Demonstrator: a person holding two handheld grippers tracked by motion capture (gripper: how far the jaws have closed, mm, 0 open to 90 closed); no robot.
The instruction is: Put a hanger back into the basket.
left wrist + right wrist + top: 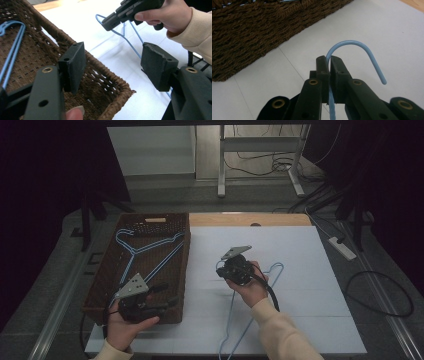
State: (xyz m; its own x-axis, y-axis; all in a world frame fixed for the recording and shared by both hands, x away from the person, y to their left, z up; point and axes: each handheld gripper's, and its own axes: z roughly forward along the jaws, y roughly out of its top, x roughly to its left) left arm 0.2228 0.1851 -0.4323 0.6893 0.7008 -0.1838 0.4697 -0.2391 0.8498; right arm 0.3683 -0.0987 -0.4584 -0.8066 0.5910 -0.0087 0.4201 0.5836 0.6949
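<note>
Two tools are in use over a white worktop. The right tool has its jaws pressed together on the neck of a blue hanger, just below the hook, which curls free above the jaw tips. In the high view that hanger trails from the right tool toward the near edge of the worktop, right of the basket. The left tool has its jaws spread wide with nothing between them, and it sits over the basket's near right corner; in the high view the left tool is at the basket's near end. More blue hangers lie inside the basket.
</note>
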